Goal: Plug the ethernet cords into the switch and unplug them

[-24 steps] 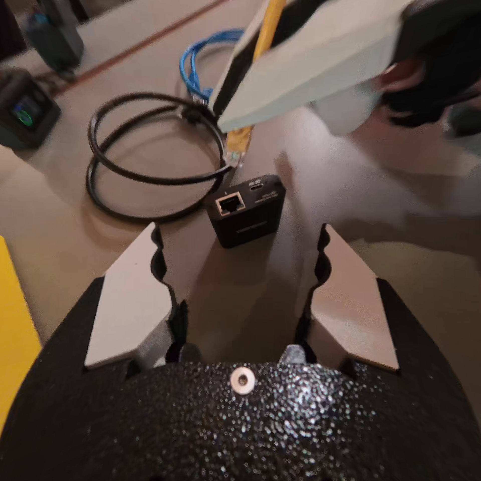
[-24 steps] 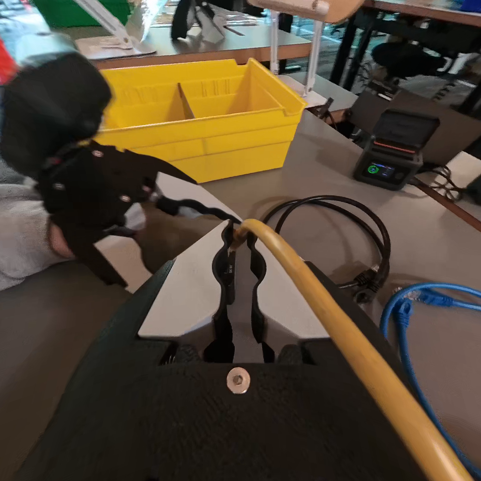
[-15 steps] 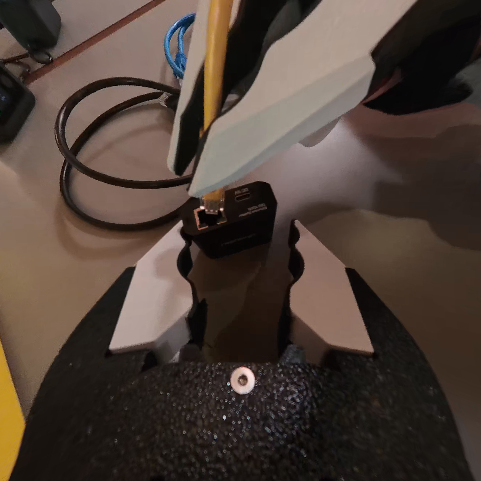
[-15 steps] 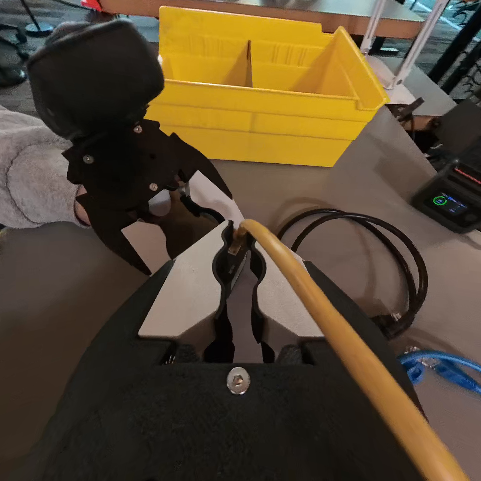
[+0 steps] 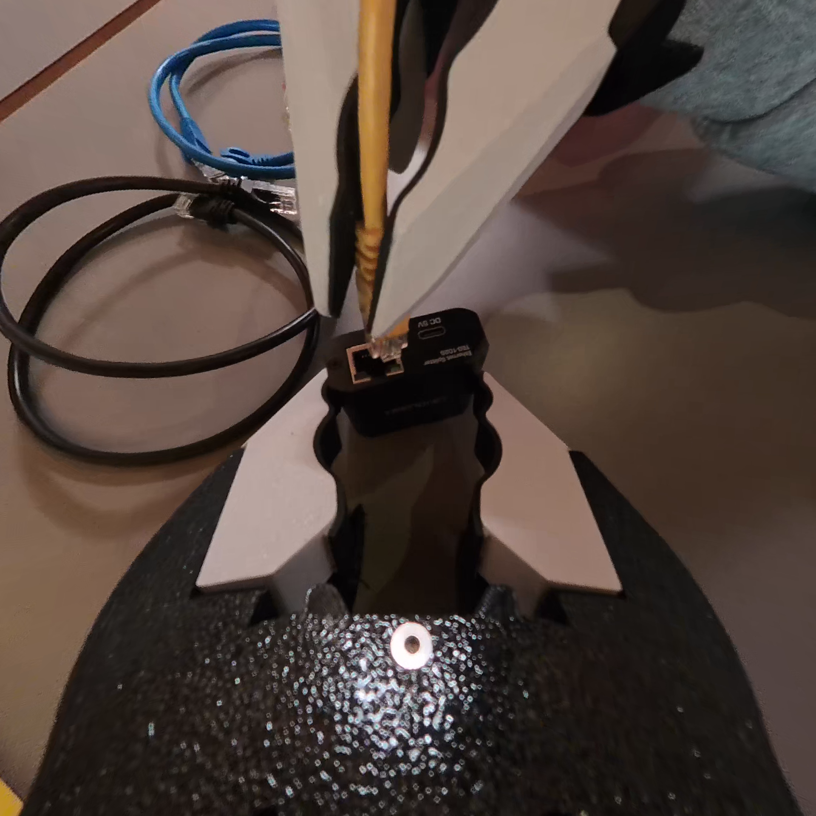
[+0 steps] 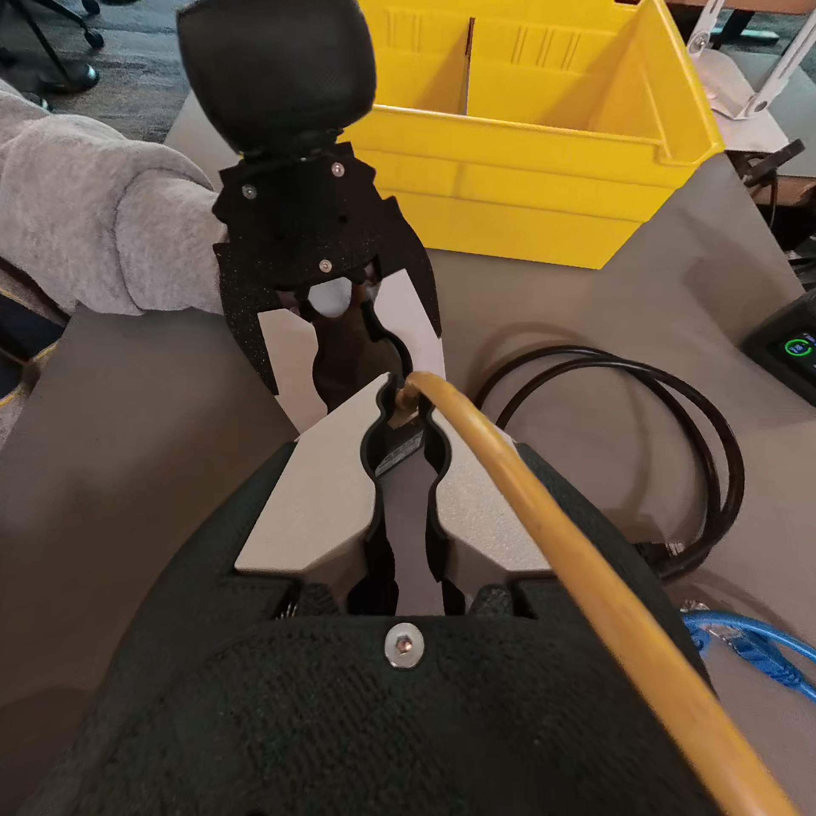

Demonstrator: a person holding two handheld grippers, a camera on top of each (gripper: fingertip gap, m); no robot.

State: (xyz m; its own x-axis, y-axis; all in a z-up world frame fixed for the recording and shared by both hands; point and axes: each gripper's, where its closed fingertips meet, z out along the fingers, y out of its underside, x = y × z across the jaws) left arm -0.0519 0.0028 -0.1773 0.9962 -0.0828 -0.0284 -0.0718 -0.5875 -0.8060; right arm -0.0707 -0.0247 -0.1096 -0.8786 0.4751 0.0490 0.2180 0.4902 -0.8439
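**Yellow plug meets the switch port**

Grey fingers (image 5: 282, 499) of the left gripper (image 5: 404, 391) sit closed on the black switch (image 5: 424, 388), one fingertip against each side of its body, holding it on the table (image 5: 618, 397) with its port face turned toward the other tool. From above, the right gripper (image 5: 362, 309) comes down steeply, its two pale fingers pinched together on the yellow ethernet cord (image 5: 373, 132) just behind the connector. The clear plug (image 5: 388, 346) sits at the mouth of the switch's port, partly in; how deep it goes cannot be told.

In the right wrist view, the right gripper (image 6: 404, 393) shows the same narrow pinch on the yellow cord, which arcs back over the tool body toward the lower right. Beyond its tips stands the left gripper (image 6: 353, 397), with a grey sleeve (image 6: 110, 221) behind it.

Farther out, a coiled black cord (image 5: 154, 287) lies on the table just beside the switch, and a blue cord (image 5: 198, 110) lies past it, their loose ends close together. A yellow bin (image 6: 530, 154) stands at the table's far edge, and a dark device with a lit screen (image 6: 790, 349) rests off to the right.
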